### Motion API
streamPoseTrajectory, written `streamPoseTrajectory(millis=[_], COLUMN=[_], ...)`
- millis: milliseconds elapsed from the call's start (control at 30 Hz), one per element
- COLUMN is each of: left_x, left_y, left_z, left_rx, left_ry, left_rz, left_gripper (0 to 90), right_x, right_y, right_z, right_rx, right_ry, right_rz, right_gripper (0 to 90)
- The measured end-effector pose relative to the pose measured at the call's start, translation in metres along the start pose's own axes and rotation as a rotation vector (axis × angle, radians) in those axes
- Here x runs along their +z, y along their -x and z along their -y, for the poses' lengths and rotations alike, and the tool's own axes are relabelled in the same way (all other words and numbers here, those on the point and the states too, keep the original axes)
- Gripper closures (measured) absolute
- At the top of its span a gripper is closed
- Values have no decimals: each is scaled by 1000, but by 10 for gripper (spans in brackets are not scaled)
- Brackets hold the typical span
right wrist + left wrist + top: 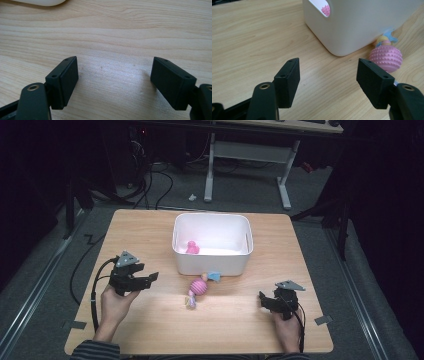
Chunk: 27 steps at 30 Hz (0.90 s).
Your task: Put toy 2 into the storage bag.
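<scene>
Your left tool (150, 278) is spread wide and holds nothing — same for your right tool (264, 301), low over the bare counter (150, 235). The pink spiky ball toy (197, 289) (pastel ends) lies just before the white bin (212, 261), which holds another pink toy (192, 248).

The middle of the worktop (150, 227) is taken up by a white bin (212, 243), set toward the far edge. Bare wood is left on both sides of it and along the near edge. Just in front of the bin's near wall, a pink studded toy (198, 289) (touching or nearly touching that wall) narrows the passage there. The bin's inside is open from above, with a small pink ball (192, 248) lying in it.
</scene>
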<state>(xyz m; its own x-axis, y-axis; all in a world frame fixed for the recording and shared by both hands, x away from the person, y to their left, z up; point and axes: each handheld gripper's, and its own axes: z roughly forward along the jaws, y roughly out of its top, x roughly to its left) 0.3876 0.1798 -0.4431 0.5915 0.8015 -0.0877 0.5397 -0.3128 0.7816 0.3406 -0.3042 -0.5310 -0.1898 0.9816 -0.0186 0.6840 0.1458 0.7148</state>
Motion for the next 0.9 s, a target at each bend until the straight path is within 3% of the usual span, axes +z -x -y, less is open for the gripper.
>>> streamPoseTrajectory(millis=[267,500,900], left_x=[5,21,42], left_y=[2,0,1], left_z=[19,34,44], left_rx=[-24,-51,-55], left_ry=[1,-17,-26], left_rz=[2,-7,-31], left_gripper=[354,348,342], right_x=[0,0,0], right_y=[0,0,0], right_z=[0,0,0], right_rx=[-1,-2,-2], right_ry=[0,0,0], right_rz=[1,1,1], right_gripper=[225,225,226])
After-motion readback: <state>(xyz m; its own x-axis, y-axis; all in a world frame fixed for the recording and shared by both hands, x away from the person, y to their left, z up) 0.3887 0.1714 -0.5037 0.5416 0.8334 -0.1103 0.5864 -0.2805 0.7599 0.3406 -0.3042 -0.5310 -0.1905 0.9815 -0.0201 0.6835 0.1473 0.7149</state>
